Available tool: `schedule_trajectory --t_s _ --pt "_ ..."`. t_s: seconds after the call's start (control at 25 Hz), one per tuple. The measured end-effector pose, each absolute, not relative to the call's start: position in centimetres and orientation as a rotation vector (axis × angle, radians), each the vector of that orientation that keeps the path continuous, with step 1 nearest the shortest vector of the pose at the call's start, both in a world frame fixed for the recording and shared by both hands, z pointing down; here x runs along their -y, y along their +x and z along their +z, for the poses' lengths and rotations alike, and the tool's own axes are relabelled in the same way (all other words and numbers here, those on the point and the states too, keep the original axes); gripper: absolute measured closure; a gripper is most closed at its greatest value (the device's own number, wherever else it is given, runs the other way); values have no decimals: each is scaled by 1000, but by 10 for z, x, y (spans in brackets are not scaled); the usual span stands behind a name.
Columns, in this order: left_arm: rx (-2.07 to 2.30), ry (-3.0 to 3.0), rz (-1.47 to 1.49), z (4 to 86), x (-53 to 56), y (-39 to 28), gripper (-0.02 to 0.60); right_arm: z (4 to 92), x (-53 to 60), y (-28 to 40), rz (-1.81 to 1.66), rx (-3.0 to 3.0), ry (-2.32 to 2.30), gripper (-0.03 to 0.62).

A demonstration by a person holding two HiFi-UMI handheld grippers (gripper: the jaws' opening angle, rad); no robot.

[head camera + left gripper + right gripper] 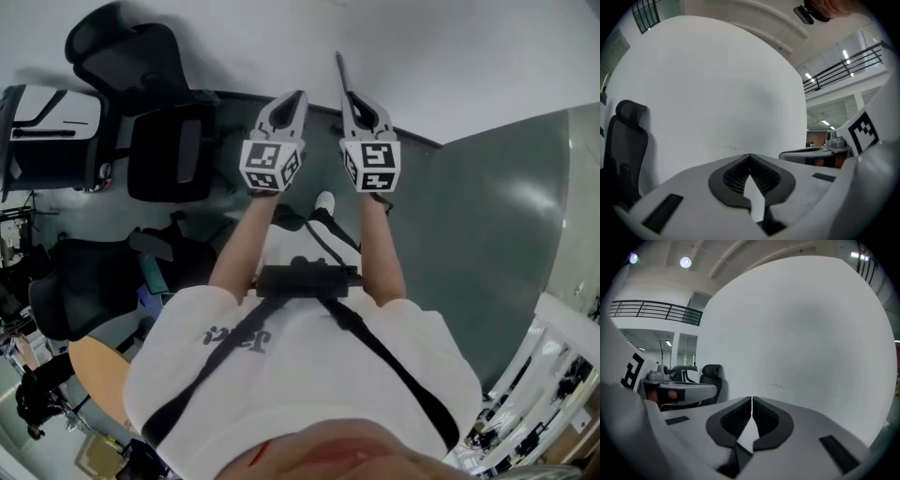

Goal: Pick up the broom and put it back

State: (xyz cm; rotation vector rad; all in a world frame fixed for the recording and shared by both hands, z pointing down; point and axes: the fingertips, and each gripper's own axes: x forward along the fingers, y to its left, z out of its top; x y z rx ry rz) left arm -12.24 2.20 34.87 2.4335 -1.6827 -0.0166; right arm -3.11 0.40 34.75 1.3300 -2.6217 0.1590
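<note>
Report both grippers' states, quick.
Left gripper: jaws closed, holding nothing.
Right gripper: jaws closed, holding nothing.

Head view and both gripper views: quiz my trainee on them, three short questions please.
1. True or false: something is clamped in the left gripper.
2. Both grippers face: A a white wall; B a table; C a window.
3. Fill in: on the right gripper, the jaws are ___.
Key: 1 false, it is shut on nothing; 2 A; 3 shut.
</note>
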Motion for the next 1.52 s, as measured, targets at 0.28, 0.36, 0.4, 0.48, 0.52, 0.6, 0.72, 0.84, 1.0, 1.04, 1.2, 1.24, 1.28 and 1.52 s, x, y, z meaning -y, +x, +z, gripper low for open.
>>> schedule_trajectory --t_s 0.28,0.36,0.4,0.48,0.52,0.6,0.72,0.84,1.0,1.04,1.2,1.24,1.28,1.52 --pt "1658 2346 70 417 27 -121 571 430 54 -15 344 2535 1309 588" --pt "1633 2339 96 438 48 -121 571 455 69 -11 388 2506 1305 588" --pt "1621 2335 109 447 56 -121 571 465 74 -9 404 2488 1306 588" --pt "1598 2329 134 459 66 -122 571 479 78 -5 435 2455 1313 588" --pt "1584 2330 144 462 70 -122 571 484 78 -4 456 2443 1320 588" --pt "1544 2336 166 465 77 -121 571 490 79 -2 500 2420 1332 588" --pt "1470 2330 222 469 90 -115 571 488 88 2 579 2381 1352 588" --pt "1402 2305 289 488 103 -113 571 501 101 5 653 2329 1366 588" --pt "1328 2284 336 520 122 -114 571 531 120 6 688 2260 1353 588" --pt "1316 2284 351 528 128 -115 571 538 125 5 688 2253 1345 588" --pt "1280 2273 413 563 146 -120 571 569 146 -1 713 2228 1336 588" --pt "1271 2268 425 572 149 -121 571 577 150 -2 719 2222 1336 588" --pt "1262 2263 437 580 151 -122 571 585 155 -3 722 2217 1334 588" --pt "1220 2241 506 623 149 -128 571 628 164 -2 728 2172 1330 586"
